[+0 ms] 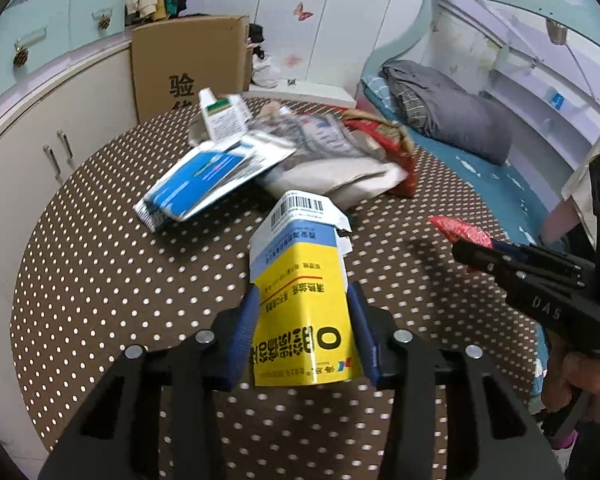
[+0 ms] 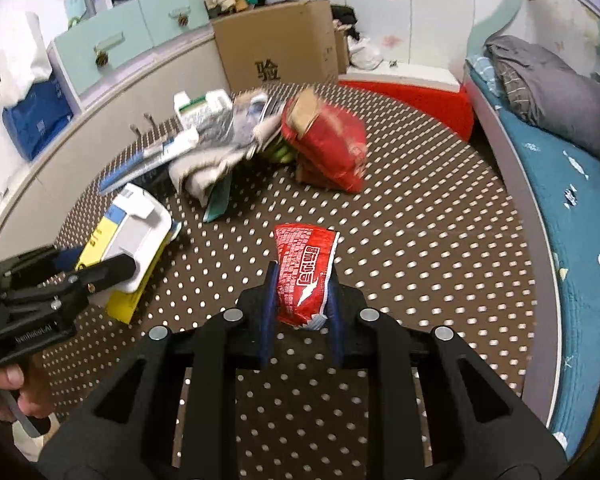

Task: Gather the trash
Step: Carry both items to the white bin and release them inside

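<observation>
yellow-blue carton (image 1: 300,300) clamped, lifted | red wrapper (image 2: 304,276) clamped | pile (image 1: 284,156) on tabletop

The desk (image 1: 100,264) wears a brown cloth with white polka dots. Nearest the left gripper (image 1: 303,320), whose pads are blue on black arms, the carton (image 1: 300,280) is yellow below, pale blue above, with a black barcode on white. Beyond the carton lies a blue-and-white flattened box (image 1: 196,184), then a beige cloth (image 1: 340,176). The wrapper (image 2: 304,276) in the right gripper (image 2: 302,304) is red with a brick pattern and white lettering. The bed (image 2: 560,208) beside the desk is teal.
</observation>
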Demonstrator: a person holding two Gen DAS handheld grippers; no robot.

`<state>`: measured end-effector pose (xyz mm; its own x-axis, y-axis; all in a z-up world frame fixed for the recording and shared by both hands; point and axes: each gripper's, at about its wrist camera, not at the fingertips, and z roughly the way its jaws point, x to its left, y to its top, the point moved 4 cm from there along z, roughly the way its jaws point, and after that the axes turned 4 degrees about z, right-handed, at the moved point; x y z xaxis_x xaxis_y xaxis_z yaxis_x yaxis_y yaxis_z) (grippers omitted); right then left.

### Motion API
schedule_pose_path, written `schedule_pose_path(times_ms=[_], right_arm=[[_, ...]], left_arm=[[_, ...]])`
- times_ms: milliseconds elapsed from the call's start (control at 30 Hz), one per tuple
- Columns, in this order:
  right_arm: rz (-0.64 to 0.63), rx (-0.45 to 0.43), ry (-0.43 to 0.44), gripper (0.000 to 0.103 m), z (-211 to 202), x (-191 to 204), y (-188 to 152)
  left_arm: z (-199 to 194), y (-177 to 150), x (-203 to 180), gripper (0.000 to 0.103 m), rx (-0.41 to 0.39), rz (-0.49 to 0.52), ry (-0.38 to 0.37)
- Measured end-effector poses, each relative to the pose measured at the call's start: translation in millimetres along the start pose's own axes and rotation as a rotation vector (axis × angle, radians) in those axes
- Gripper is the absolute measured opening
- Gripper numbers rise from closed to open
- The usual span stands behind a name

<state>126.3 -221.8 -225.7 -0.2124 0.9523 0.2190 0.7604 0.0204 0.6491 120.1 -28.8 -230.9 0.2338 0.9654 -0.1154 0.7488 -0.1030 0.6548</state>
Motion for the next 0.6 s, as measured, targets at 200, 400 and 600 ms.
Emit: schedule_pose_path(times_ms=[200, 400, 600], right_arm=[[0.026, -0.089, 0.006, 0.022, -41, -16, 18], [0.070, -0.188, -0.016, 0.022, -89, -40, 36], [0.136, -0.274, -0.086, 0.022, -132, -83, 49]], left_arm=[[-20, 20, -27, 0.043, -0.062, 0.038, -0.037], [-33, 50, -71, 0.043, -0.122, 0.102, -0.110], [-37, 86, -123, 0.043, -0.175, 0.173, -0.199]])
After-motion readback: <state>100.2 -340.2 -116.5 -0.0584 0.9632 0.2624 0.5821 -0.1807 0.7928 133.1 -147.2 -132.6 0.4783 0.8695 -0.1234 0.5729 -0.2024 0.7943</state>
